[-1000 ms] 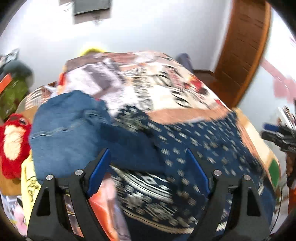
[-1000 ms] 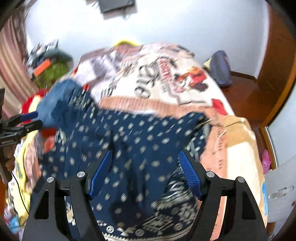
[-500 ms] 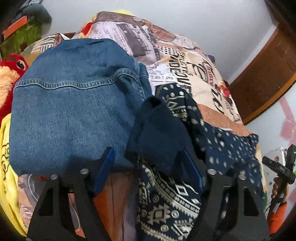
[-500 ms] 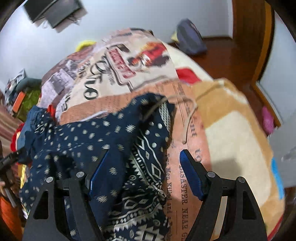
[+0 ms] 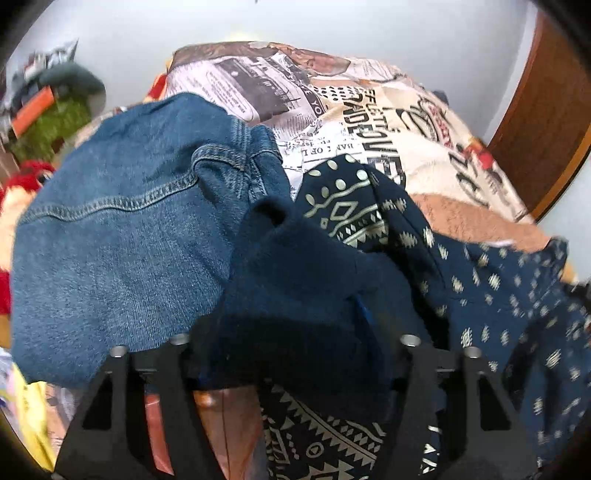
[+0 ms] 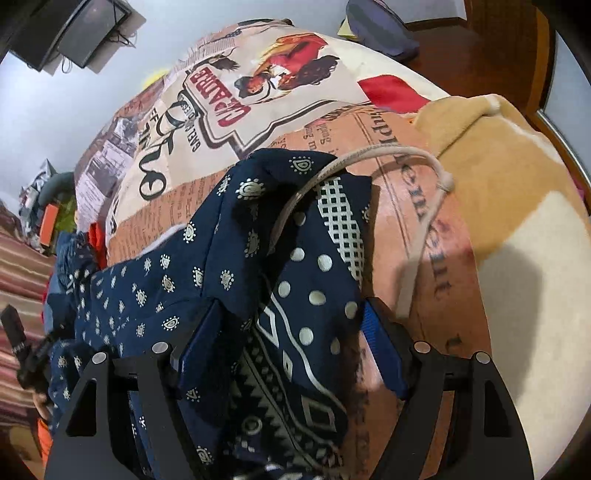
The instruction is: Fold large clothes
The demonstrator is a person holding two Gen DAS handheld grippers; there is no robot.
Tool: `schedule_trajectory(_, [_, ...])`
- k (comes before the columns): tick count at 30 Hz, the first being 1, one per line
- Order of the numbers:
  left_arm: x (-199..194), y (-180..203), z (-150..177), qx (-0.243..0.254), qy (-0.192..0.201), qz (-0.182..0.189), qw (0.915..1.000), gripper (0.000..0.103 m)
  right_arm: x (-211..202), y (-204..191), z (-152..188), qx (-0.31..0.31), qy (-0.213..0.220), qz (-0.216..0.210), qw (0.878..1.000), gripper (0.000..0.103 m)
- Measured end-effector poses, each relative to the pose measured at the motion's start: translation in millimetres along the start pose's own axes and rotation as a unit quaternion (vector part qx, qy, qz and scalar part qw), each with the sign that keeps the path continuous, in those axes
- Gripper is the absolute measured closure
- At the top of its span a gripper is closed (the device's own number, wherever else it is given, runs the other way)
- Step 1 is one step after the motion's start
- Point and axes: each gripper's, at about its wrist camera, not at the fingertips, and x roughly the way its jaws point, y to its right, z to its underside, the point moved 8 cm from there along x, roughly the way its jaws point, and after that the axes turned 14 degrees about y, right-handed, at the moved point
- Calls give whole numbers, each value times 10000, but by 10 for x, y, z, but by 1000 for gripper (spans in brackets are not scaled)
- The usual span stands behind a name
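Between the wide-spread jaws of the left gripper [image 5: 286,336], a bunched fold of the navy patterned garment [image 5: 369,225] is lying, draping over both blue pads so that I cannot tell whether they are pinching it. Just left of those jaws, a folded denim garment [image 5: 122,236] is resting on the bed, touching the navy cloth. Beyond both, the printed bedspread [image 5: 369,122] is stretching toward the white wall [image 5: 332,22]. The right gripper [image 6: 290,339] is standing with its jaws open, the navy patterned garment [image 6: 236,258] spilling between them and over the left pad; the right pad is showing bare beside the cloth. Ahead of these jaws, a cream drawstring [image 6: 424,206] is looping from the garment's waist onto the bedspread [image 6: 266,110].
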Motion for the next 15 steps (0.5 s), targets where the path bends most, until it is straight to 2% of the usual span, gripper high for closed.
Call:
schedule_trajectory(1, [-21,24,-4,119,4,-55,9999,54,6,-30,-3,0,6,-87,10000,35])
schedule_trajectory(2, [-38,37,-9,171,11,-67,9998,63,23,-57,1,26,-41,-192,9998,48])
schedule_trajectory(4, [-118,99,-24,235,-2,32,9997,74,40,-78,9,114,-69,-254,9996,59])
schedule_trajectory(5, [-156,134,-31,209,-26,174,9996,83,39,-101,1,93,-67,-304,9995,71])
schedule_trajectory(7, [-234,195,-56,171,-42,347,9992,85,-8,-159,-37,1,4,-315,9995,82])
schedule_trajectory(10, [-368,301,-163,206,54,521,9984,87,-214,-289,-179,-255,326,-359,9985,86])
schedule_trajectory(15, [-585,454,-443,-26,276,910,9955,88,-497,-534,-448,-547,689,-556,9946,87])
